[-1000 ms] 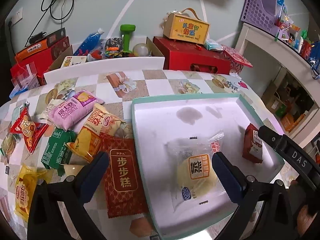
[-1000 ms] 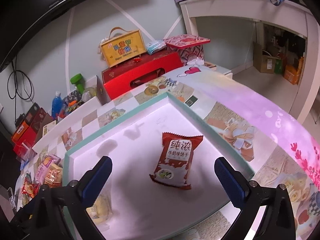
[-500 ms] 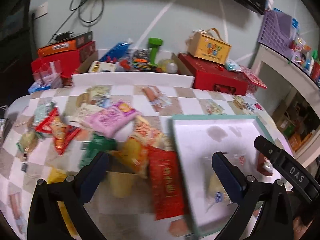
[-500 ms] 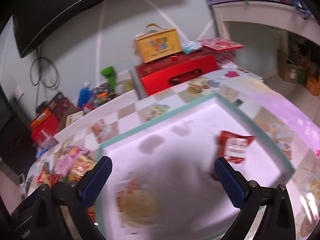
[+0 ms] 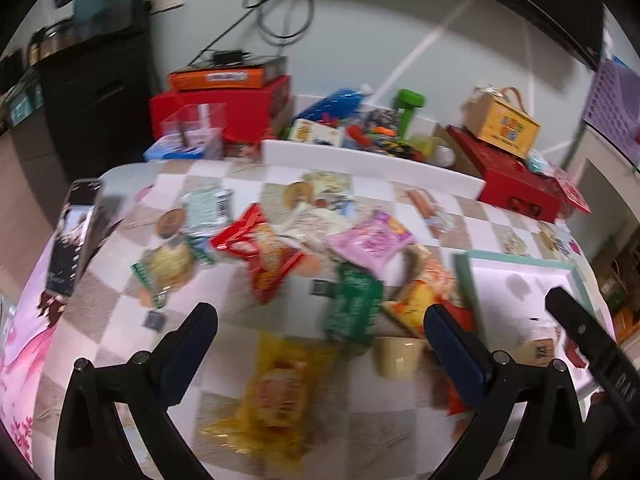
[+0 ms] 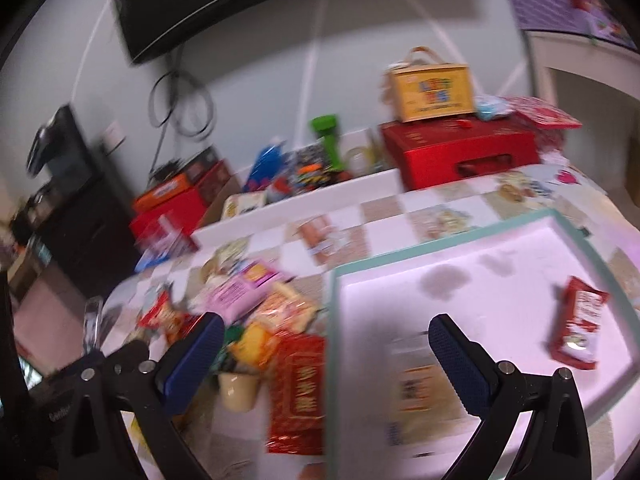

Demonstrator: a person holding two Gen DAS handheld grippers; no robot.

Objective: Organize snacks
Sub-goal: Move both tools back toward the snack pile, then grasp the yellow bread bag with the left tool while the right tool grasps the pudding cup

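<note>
Two snacks lie in the teal-rimmed tray (image 6: 448, 242): a red biscuit packet (image 6: 578, 330) near its right wall and a clear-wrapped cake (image 6: 416, 390) at the front. The rest sit heaped on the checked worktop (image 5: 120, 304) left of the tray, among them a yellow packet (image 5: 276, 392), a green packet (image 5: 352, 308) and a pink packet (image 5: 370, 242). So most sorting remains. The left gripper (image 5: 320, 330) and right gripper (image 6: 324, 340) both hang with jaws apart, empty.

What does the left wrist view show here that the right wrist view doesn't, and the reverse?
Left wrist only: the yellow packet between the open left gripper fingers, and a phone at the table's left edge.
Right wrist only: the red-brown packet inside the tray, and the open right gripper.
Both: the snack pile with the pink packet, the red box and the yellow carton.
</note>
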